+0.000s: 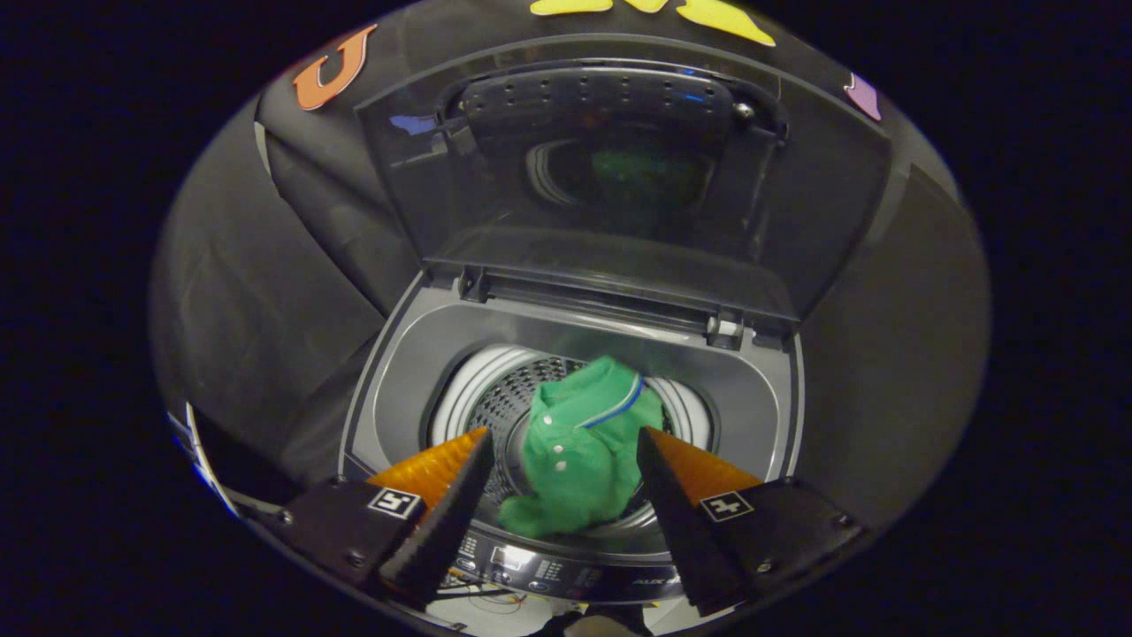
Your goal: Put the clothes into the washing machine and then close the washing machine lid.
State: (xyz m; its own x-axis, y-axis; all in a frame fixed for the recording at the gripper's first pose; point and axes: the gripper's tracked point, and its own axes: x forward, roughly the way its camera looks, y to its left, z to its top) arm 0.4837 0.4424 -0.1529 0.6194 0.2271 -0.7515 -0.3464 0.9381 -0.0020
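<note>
Right now, as I see it:
Gripper [564, 473]: I have the fingers spread wide, pressing on nothing.
Green shirt [579, 447]: bunched between and just beyond my fingers, in the drum mouth, one end draped over the near rim.
Washing machine [407, 354]: top-loader.
Lid [619, 177]: raised upright behind the drum.

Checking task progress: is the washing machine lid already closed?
No, the lid stands raised behind the drum, above the green shirt between the open gripper fingers.

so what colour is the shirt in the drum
Green, with a blue-and-white collar trim; the shirt shows best in the gripper view, between the open gripper's fingers.
</note>
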